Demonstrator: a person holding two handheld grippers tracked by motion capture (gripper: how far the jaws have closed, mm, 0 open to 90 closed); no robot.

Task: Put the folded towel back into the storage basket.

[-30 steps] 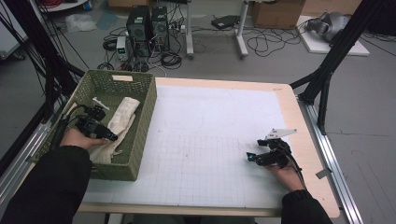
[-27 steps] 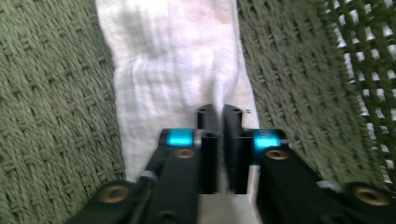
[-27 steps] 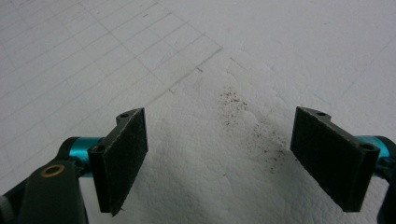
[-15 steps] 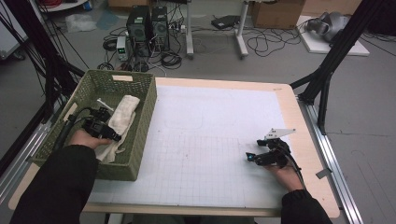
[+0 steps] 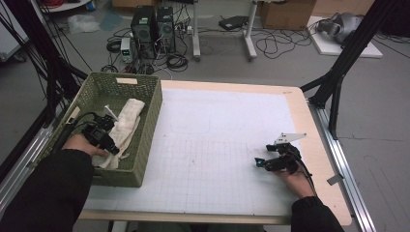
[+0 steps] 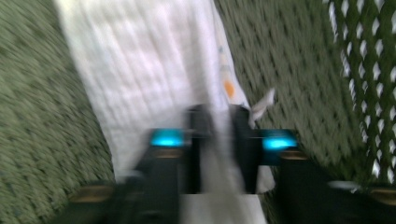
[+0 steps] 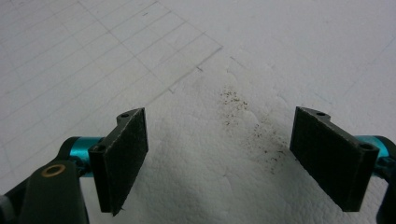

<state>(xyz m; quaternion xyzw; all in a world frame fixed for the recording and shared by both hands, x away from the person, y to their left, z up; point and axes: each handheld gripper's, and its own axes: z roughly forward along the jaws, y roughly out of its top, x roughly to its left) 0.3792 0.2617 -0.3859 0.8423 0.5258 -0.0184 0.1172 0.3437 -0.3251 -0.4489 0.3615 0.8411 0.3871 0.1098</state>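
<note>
- Green woven plastic basket point(image 5: 145, 140) stands at the left edge of the surface point(image 5: 227, 140), which is a pale wooden top covered by a white gridded mat.
- Inside the basket lies a long white quilted cloth point(image 5: 126, 123), stretched along the basket's floor; in the left gripper view the cloth point(image 6: 144, 79) runs up the middle, with a small orange mark near its right edge.
- The left tongs point(image 5: 109, 145) reach down into the basket at the near end of the cloth. Their jaws have just been closing and now pinch a fold of the white cloth between them; the left gripper view is blurred, yet the cloth shows squeezed between the two black jaws.
- The person's left hand and dark sleeve lie over the basket's near left rim.
- Bare gridded mat fills the middle of the surface, with a faint drawn outline on it.
- The right tongs point(image 5: 263, 163) rest on the mat near the right front of the surface, well apart from the basket. In the right gripper view the right tongs point(image 7: 217, 161) stand wide with nothing between them, above white mat flecked with dark specks.
</note>
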